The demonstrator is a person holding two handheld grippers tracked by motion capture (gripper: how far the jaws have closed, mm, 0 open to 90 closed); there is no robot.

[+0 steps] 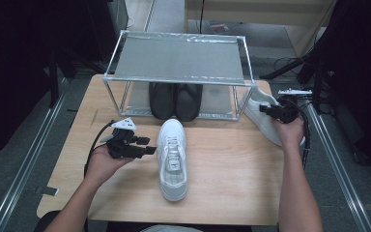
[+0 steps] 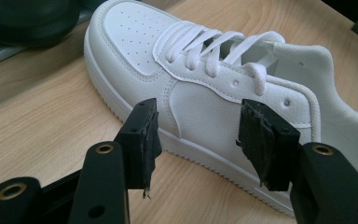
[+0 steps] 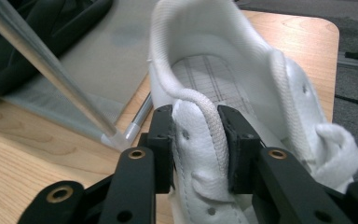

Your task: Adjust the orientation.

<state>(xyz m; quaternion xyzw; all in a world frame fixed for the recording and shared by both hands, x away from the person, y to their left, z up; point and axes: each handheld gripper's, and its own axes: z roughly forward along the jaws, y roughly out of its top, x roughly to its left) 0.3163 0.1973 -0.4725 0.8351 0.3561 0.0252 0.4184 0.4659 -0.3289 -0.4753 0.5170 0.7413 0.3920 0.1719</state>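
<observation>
Pinching soft side wall of white leather lace-up sneaker [image 3: 205, 154], right gripper [image 3: 196, 140] is clamped at collar; light, pliable, sag expected. Left gripper [image 2: 198, 140] gapes wide, second white sneaker [image 2: 205, 79] just ahead, untouched; firmer midfoot preferred.

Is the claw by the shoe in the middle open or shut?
Open. The left claw has a wide gap, and its pads aren't touching the white shoe.

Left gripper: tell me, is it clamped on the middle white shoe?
No: the left gripper has its jaws open beside the white shoe, pads clear of its side.
</observation>
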